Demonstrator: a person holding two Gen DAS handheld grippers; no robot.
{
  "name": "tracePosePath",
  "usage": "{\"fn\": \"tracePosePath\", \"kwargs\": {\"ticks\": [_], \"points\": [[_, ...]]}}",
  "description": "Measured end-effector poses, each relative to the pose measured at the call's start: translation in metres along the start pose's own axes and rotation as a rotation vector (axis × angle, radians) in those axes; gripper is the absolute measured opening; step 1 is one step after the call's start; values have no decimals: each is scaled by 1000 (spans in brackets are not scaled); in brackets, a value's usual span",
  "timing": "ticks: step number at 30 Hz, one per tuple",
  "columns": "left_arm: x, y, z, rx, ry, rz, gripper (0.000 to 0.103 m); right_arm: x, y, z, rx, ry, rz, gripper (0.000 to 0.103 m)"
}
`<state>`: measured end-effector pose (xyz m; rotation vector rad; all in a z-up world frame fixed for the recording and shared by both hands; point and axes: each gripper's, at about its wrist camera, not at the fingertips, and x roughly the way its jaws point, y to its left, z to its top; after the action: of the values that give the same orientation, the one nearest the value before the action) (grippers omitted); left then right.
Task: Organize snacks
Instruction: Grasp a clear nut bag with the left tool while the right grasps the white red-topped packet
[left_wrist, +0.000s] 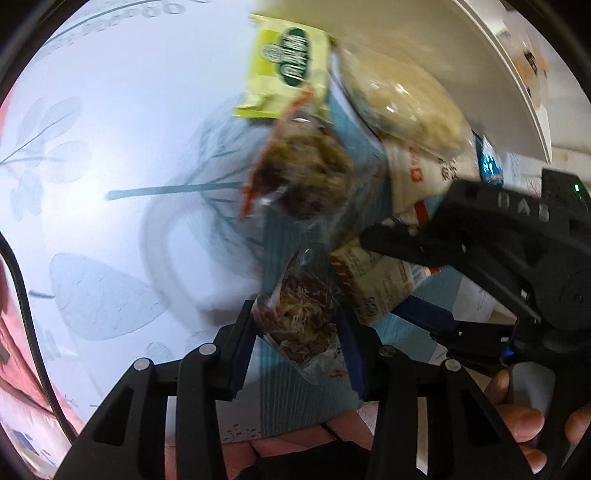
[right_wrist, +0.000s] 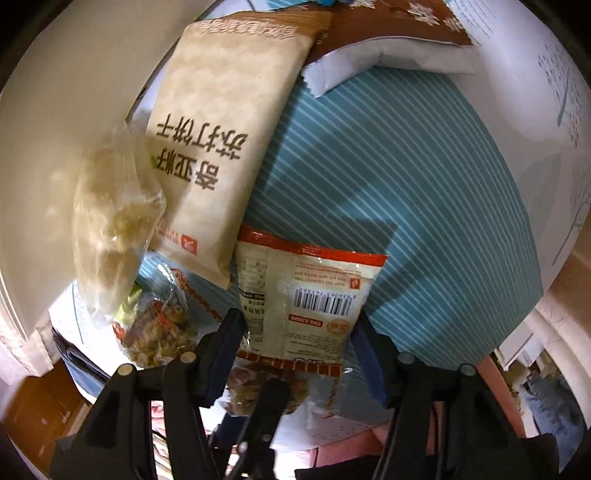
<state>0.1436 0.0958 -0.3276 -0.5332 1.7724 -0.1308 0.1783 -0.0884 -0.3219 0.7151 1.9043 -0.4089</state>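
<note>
My left gripper (left_wrist: 301, 325) is shut on a clear packet of brown shredded snack (left_wrist: 304, 317) over the teal striped mat (left_wrist: 280, 398). My right gripper (right_wrist: 301, 328) is shut on a white packet with a red edge and barcode (right_wrist: 306, 295); it also shows in the left wrist view (left_wrist: 373, 280), with the right gripper (left_wrist: 384, 240) above it. A beige cracker packet (right_wrist: 218, 147) and a clear bag of pale snack (right_wrist: 110, 218) lie beside it. A brown snack packet (left_wrist: 306, 173) and a yellow-green packet (left_wrist: 288, 74) lie further off.
A white flower-print tablecloth (left_wrist: 110, 147) covers the table. A white wall panel or rim (left_wrist: 498, 74) borders the snacks at the far right. A brown and white packet (right_wrist: 388, 33) and a small blue wrapper (left_wrist: 489, 166) lie at the mat's far end.
</note>
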Motion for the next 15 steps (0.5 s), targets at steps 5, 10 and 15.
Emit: {"fn": "tracePosePath", "kwargs": {"ticks": [5, 10, 15], "points": [[-17, 19, -4, -55, -49, -5, 42, -5, -3, -12, -44, -47, 23, 47], [-35, 29, -11, -61, -95, 4, 42, -6, -16, -23, -69, -72, 91, 46], [-55, 28, -24, -36, -130, 21, 42, -6, -47, -44, -86, -117, 164, 46]]}}
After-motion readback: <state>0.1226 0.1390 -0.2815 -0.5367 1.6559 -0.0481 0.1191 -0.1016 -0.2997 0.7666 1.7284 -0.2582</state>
